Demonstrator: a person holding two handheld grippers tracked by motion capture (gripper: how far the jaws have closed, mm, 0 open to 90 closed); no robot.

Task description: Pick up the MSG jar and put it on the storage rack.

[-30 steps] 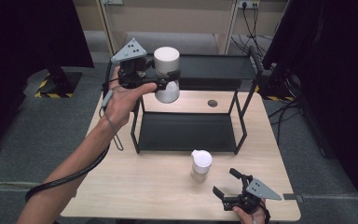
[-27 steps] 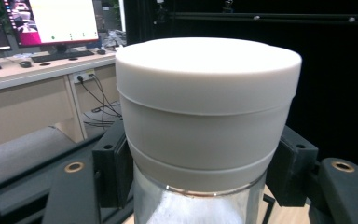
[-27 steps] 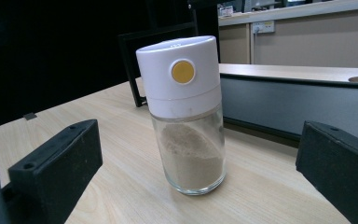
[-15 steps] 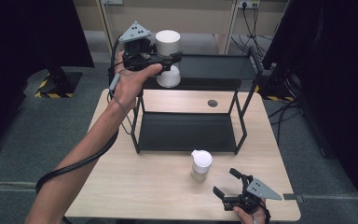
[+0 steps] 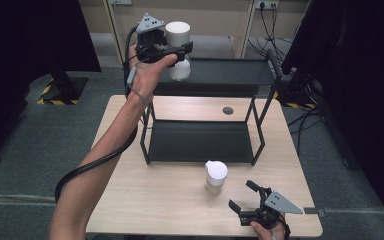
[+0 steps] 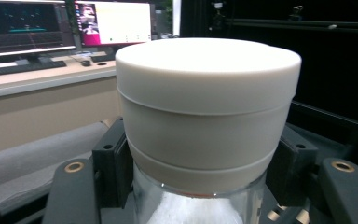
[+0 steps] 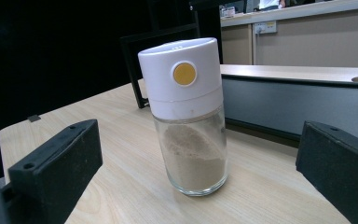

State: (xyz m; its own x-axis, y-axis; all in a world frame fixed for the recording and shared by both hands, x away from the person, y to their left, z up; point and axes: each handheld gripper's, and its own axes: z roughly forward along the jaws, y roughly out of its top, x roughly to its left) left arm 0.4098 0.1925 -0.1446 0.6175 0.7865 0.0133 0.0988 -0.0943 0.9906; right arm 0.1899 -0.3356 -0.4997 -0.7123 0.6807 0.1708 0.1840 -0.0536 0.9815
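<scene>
High overhead, two close tool-mounted views

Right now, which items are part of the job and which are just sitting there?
In the job:
- white-capped jar, clamped in the left tool, held above the rack's top shelf
- black two-shelf rack
- second jar, yellow dot on its cap, upright on the table, in front of the open right tool

Just lying about:
- table itself
- cable hole in the tabletop
</scene>
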